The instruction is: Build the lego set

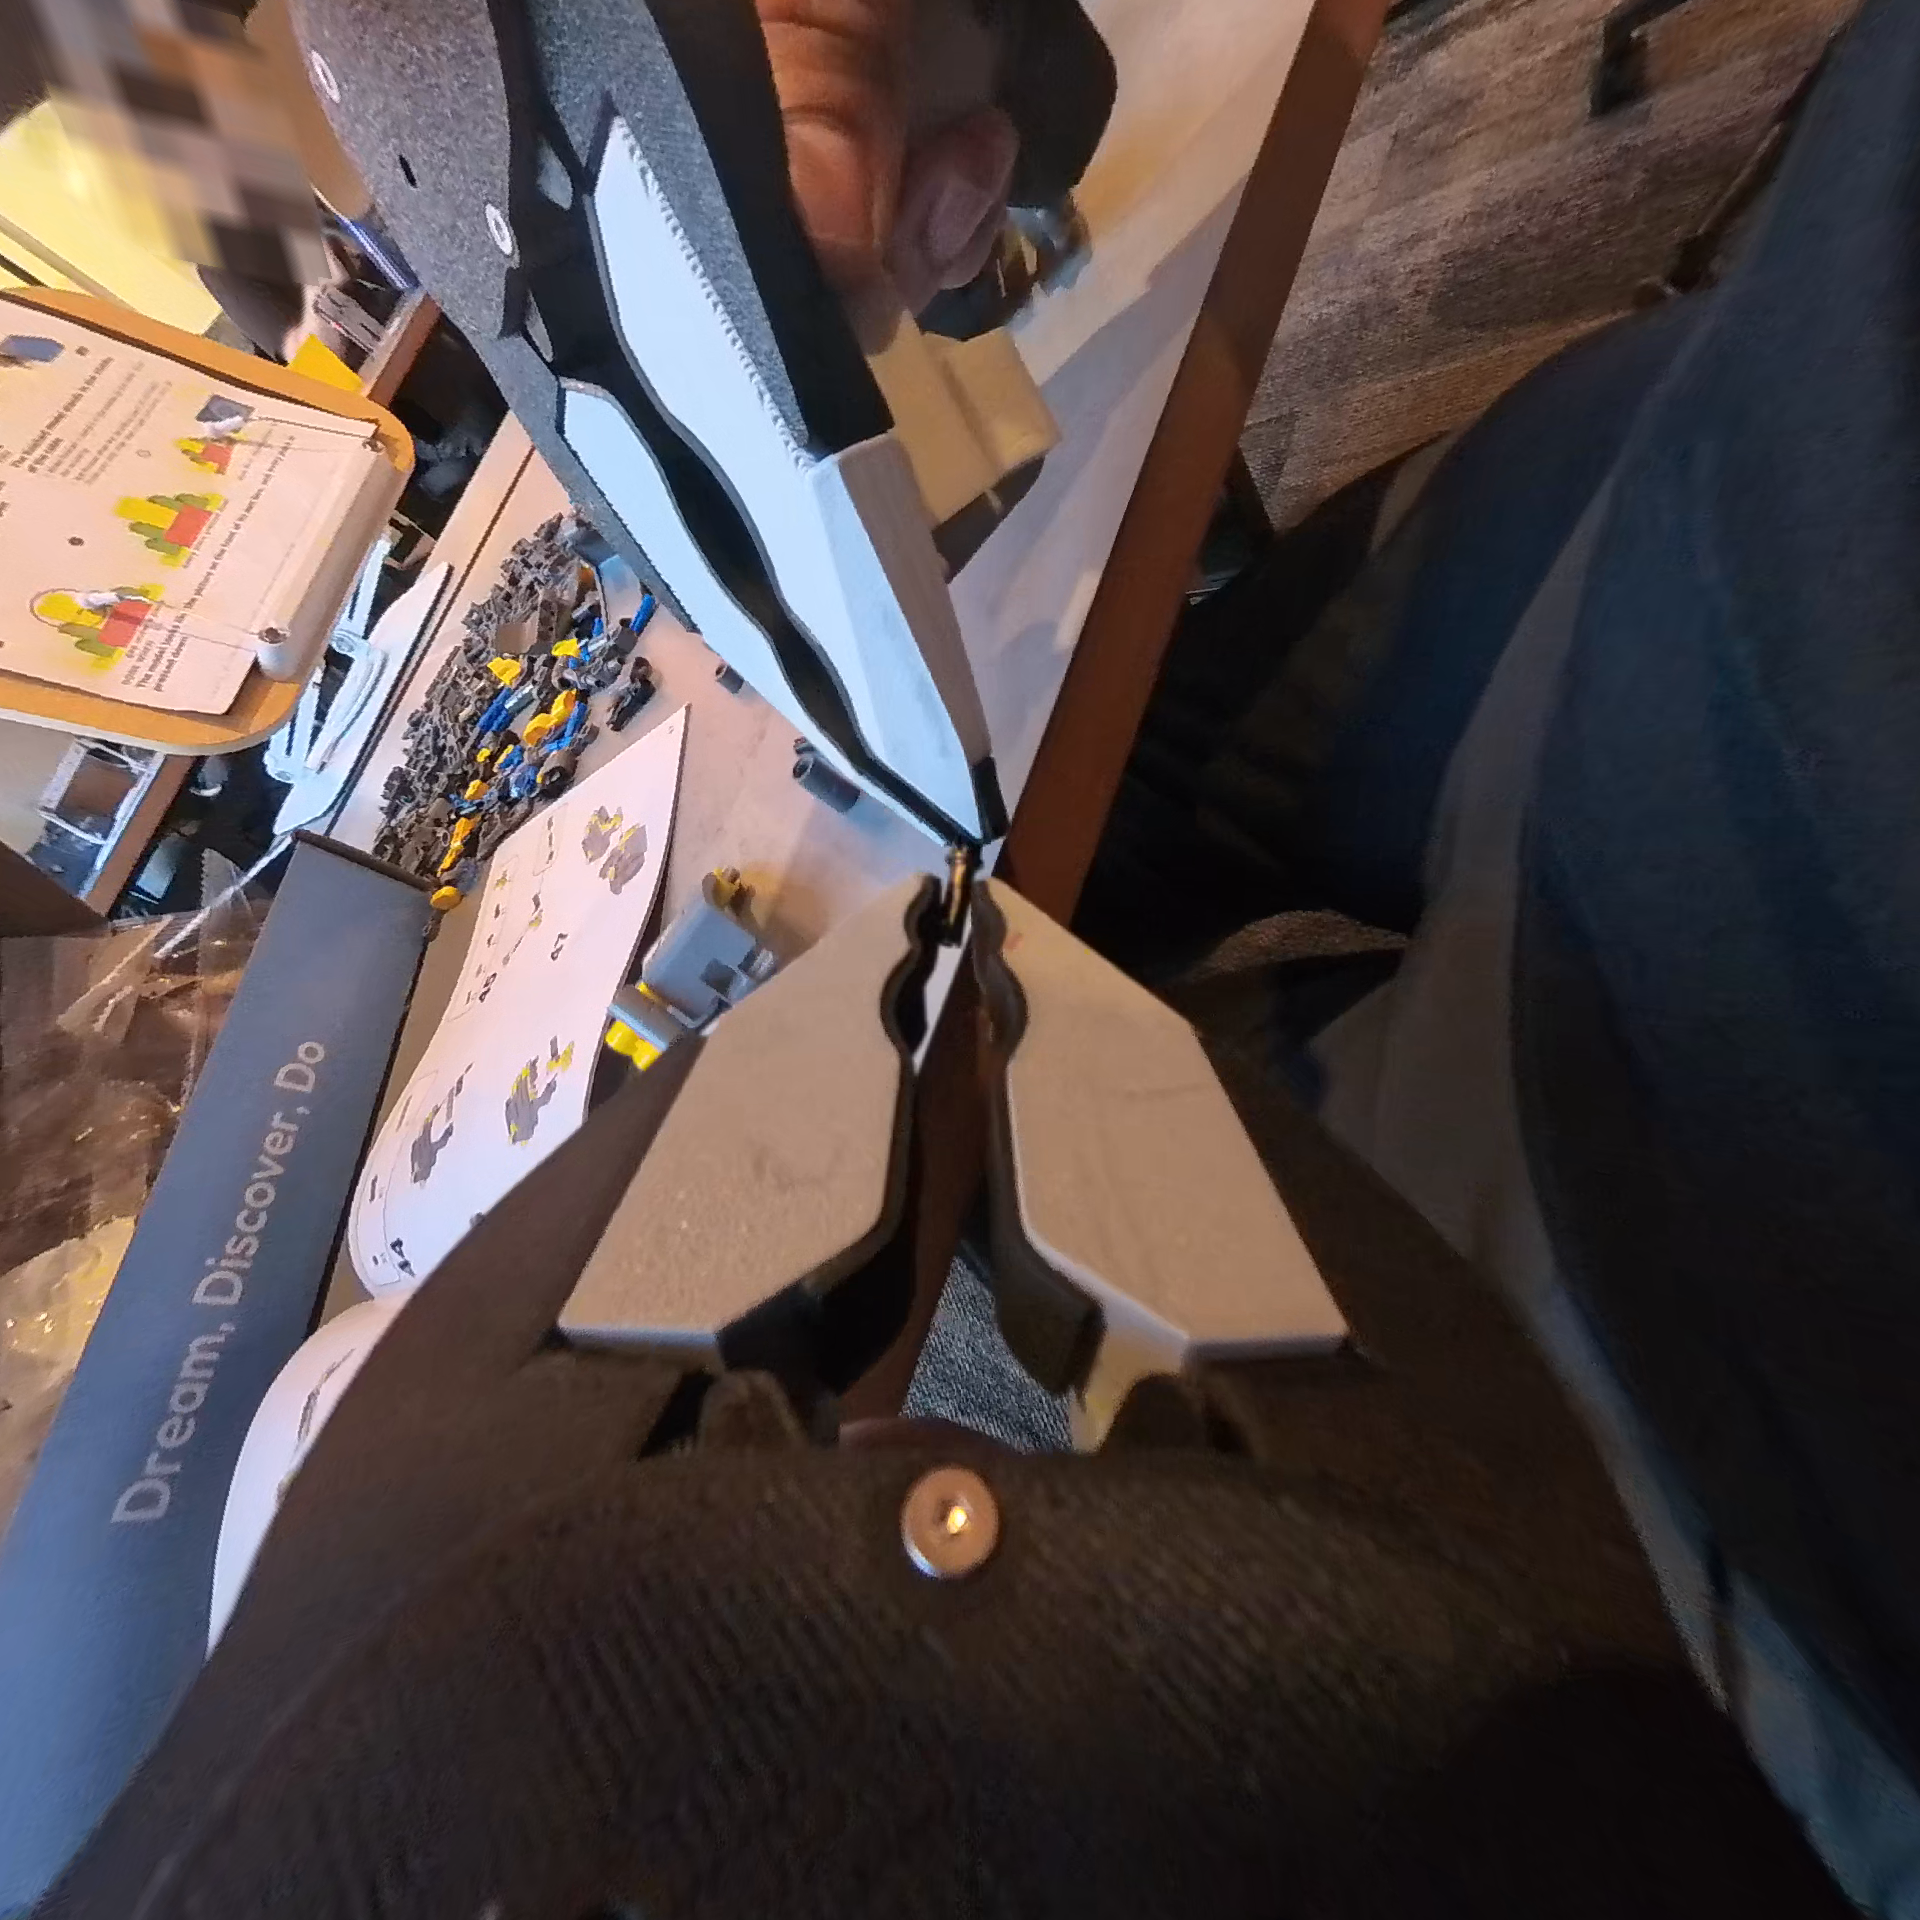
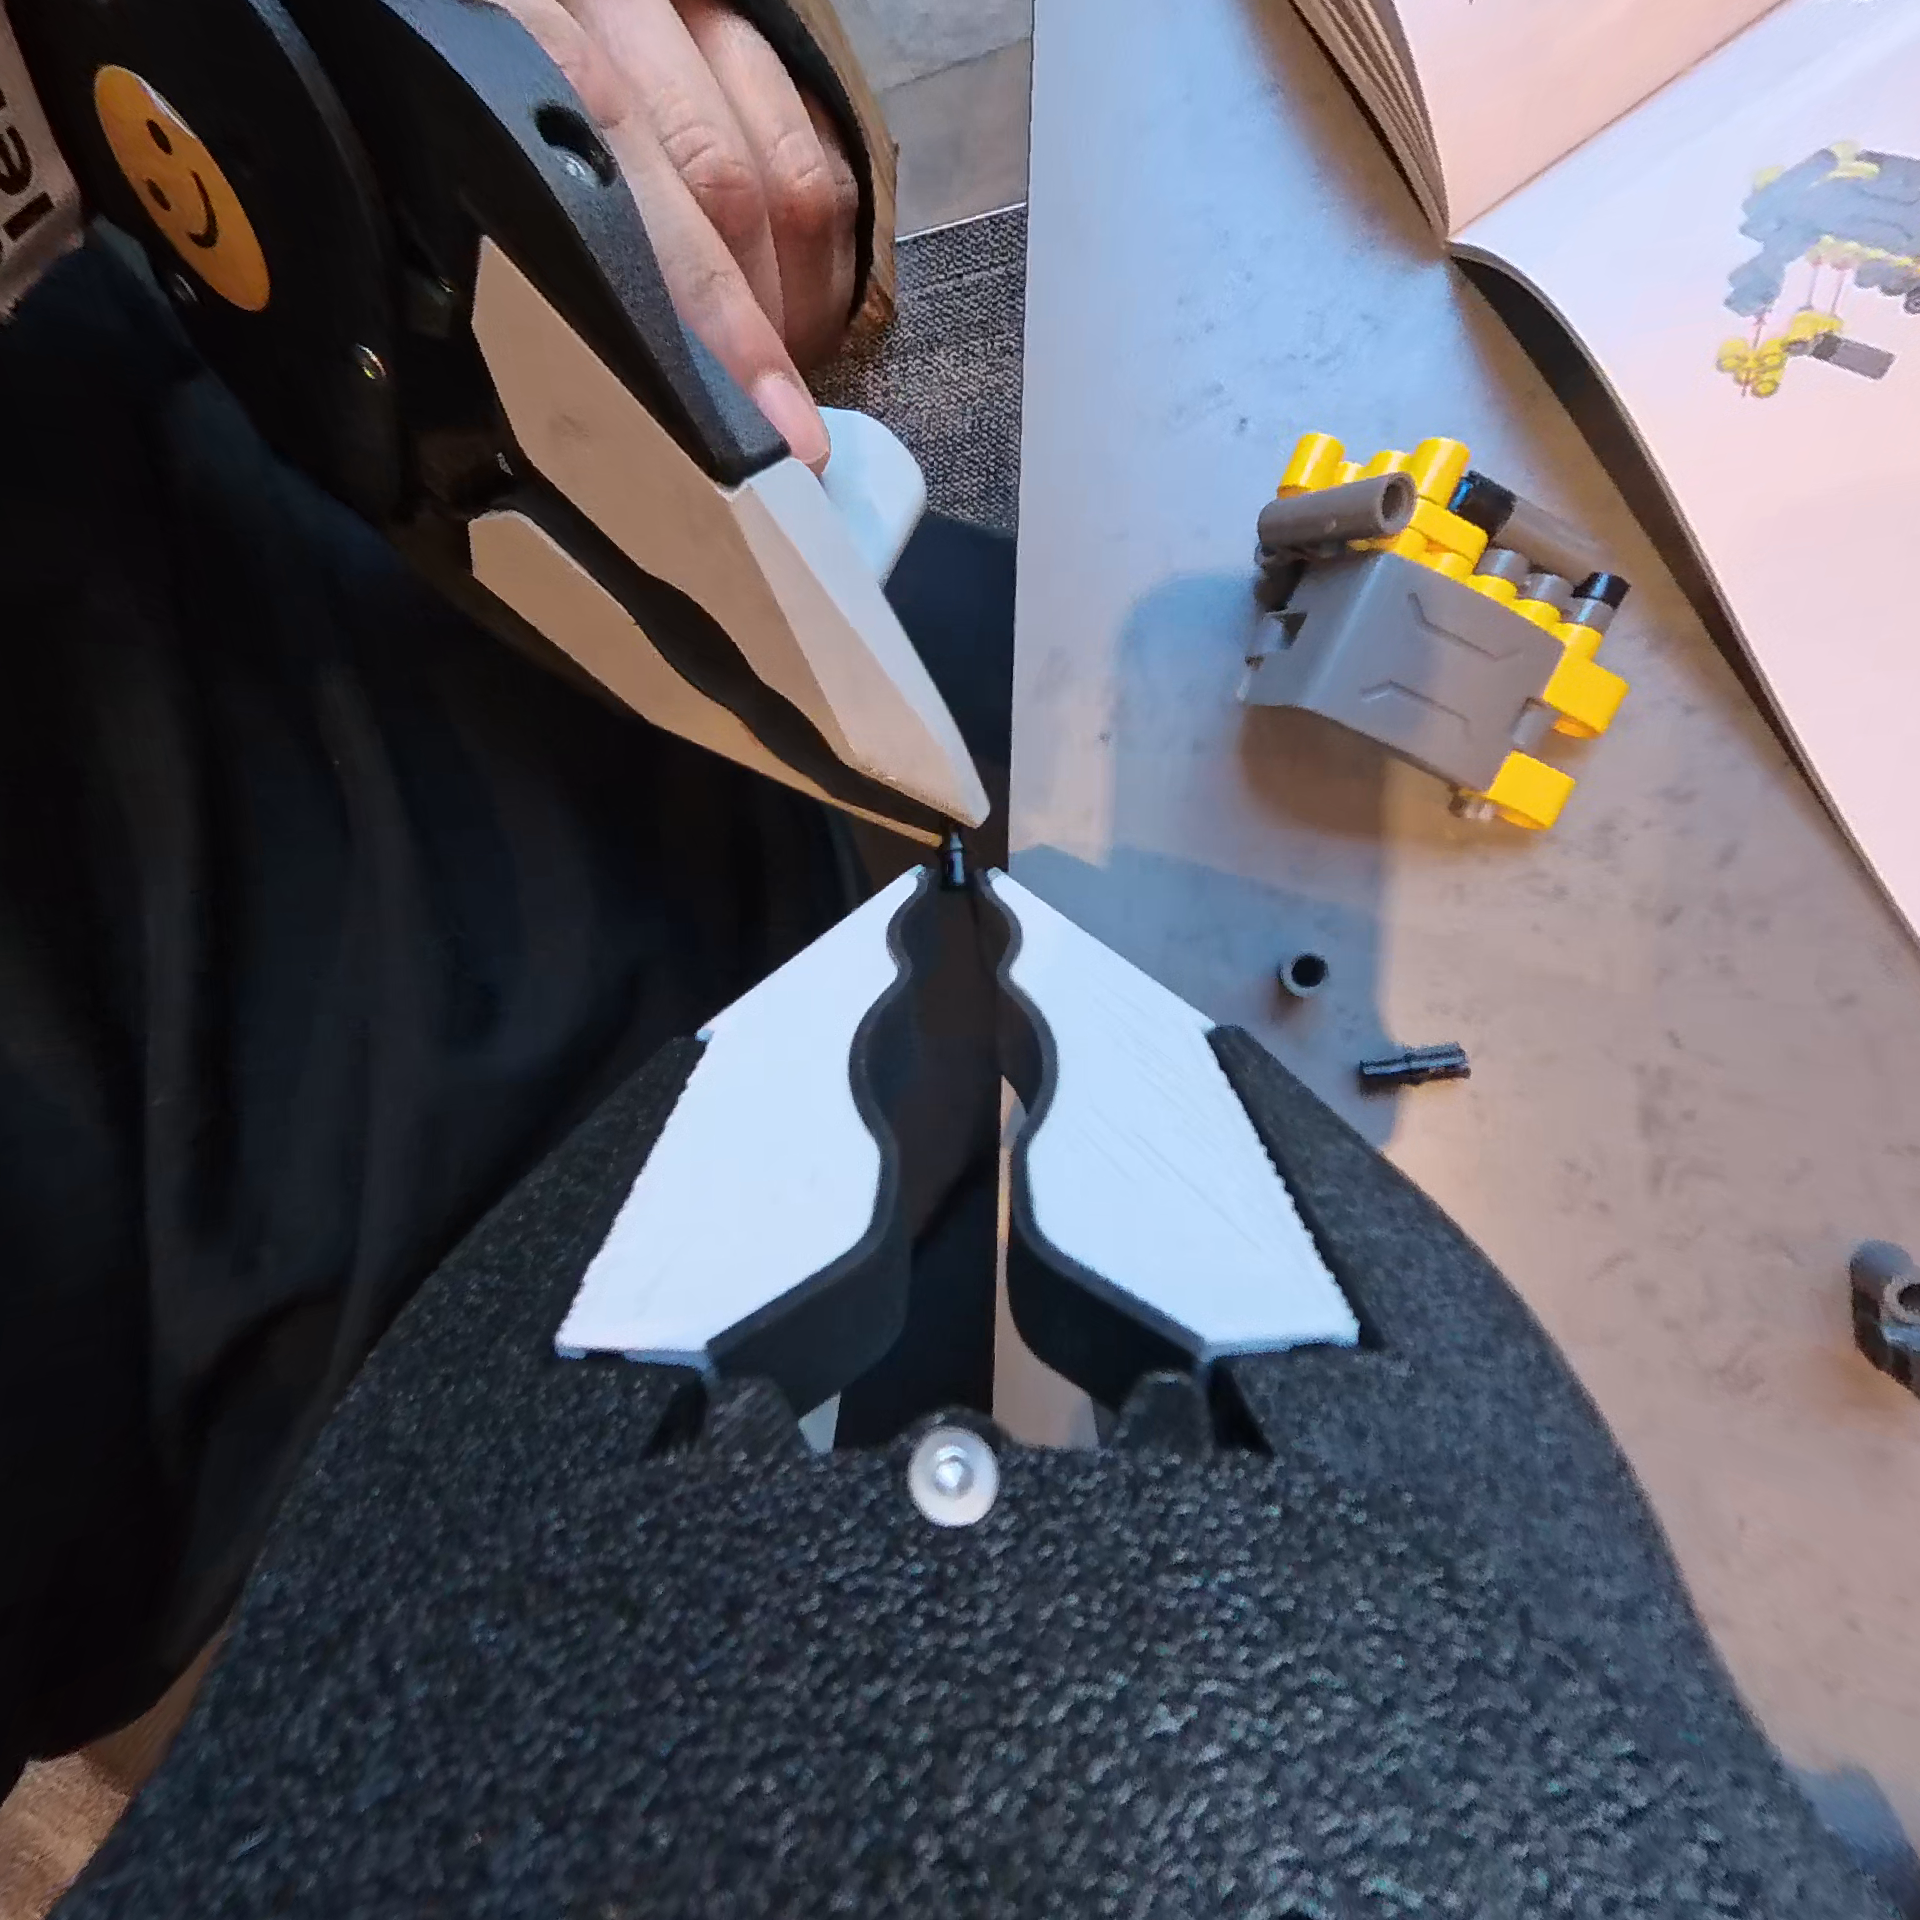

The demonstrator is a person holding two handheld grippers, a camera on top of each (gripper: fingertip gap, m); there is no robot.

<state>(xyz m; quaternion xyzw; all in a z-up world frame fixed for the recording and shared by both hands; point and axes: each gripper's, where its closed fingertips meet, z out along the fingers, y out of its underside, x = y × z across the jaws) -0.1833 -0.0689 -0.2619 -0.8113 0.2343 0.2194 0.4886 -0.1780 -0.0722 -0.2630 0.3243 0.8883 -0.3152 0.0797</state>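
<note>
Pinching one small black pin (image 2: pixel 953 864) tip to tip off the worktop (image 2: pixel 1195 416) edge, left gripper (image 1: pixel 953 902) and right gripper (image 2: pixel 953 878) fingers each grip an end, its long axis running between them.

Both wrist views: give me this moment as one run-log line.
left gripper: shut on small black pin | right gripper: shut on same pin | tips meet beside table edge | grey-yellow brick assembly on table
</note>
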